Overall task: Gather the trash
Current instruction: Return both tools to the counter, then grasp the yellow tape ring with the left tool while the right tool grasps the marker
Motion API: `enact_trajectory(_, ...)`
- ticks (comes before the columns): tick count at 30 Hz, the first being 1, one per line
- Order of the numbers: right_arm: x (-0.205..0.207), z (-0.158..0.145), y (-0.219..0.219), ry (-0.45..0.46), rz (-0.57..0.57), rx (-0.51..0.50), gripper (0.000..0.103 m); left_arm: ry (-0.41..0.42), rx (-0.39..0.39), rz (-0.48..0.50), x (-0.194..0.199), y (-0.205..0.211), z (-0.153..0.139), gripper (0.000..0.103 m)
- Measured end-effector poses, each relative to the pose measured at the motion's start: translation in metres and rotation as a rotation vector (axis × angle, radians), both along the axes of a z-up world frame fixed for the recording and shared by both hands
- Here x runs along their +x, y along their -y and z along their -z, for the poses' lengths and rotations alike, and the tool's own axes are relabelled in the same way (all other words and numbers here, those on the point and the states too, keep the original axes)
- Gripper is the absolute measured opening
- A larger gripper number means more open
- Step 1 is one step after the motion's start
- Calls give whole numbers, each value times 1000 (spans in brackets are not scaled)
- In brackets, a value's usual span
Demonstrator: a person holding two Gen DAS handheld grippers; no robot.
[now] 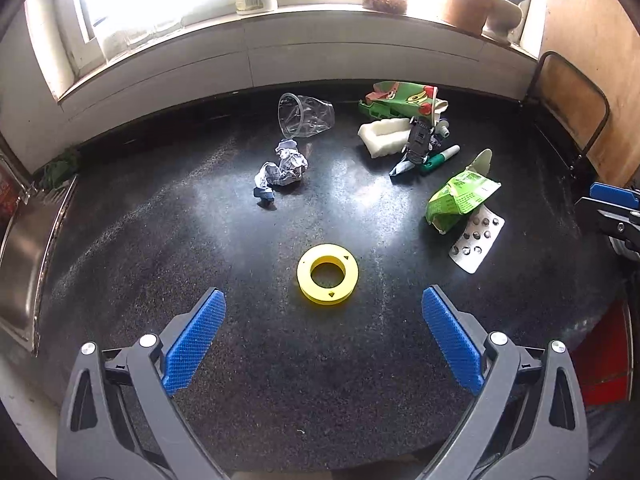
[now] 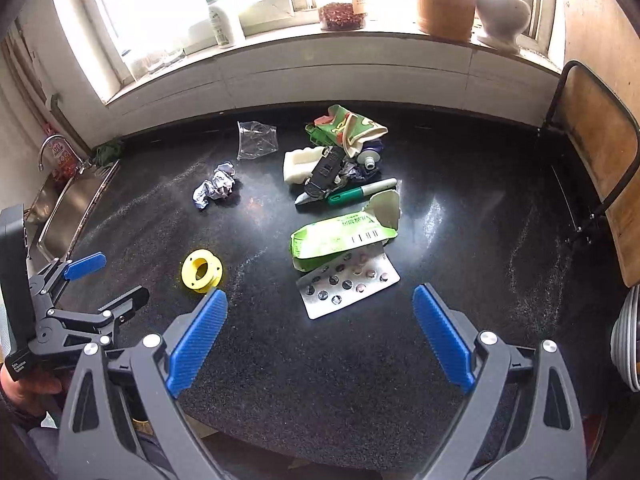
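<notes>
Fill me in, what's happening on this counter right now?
A person holds a gripper in each hand over a dark countertop strewn with trash. The left gripper hangs open in front of a yellow spool; the right gripper hangs open in front of a blister pack that is partly tucked under a torn green packet. Neither holds anything. A crumpled paper, a clear plastic cup and a pile of wrappers lie farther back.
</notes>
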State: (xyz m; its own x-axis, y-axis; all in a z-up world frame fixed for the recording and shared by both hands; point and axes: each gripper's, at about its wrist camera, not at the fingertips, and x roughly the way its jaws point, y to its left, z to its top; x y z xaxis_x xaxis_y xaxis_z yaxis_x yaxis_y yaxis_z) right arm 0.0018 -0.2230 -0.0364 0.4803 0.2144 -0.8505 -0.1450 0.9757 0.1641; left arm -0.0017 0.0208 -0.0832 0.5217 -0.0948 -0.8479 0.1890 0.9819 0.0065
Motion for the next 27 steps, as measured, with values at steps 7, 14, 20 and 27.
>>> enact_trajectory(7,20,34,3,-61,-29,9,91,-37,12,-30,20,-5,37,96)
enact_trajectory(14,65,61,21,-147,53,123,91,-75,44,-27,47,3,80,96)
enact_trajectory(20,121,79,46,-185,150,161,91,-73,44,-41,62,5,94,96)
enact_trajectory(27,192,114,49,-285,220,128,70,-81,34,-57,72,11,107,81)
